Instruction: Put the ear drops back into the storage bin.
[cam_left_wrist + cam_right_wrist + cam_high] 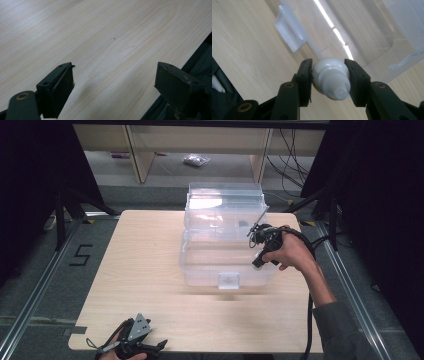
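A: Bottle (331, 78), white, ribbed at the neck, pinched between both jaws of the right gripper (329, 77); nozzle end points back at the camera.

B: Where over the table?

A: Over the clear plastic bin (200, 265), by its right wall. The right gripper (257, 240) hangs there in the high view (bottle itself too small to pick out from above). Bin's lid (225, 195) stands up at the rear; a latch tab (229, 280) sits on the front wall.

B: Other side?

A: Left gripper (152, 347) at the near edge of the light wooden table (145, 270), well apart from the bin. Jaws spread wide, nothing between them, bare tabletop (105, 37) beneath.
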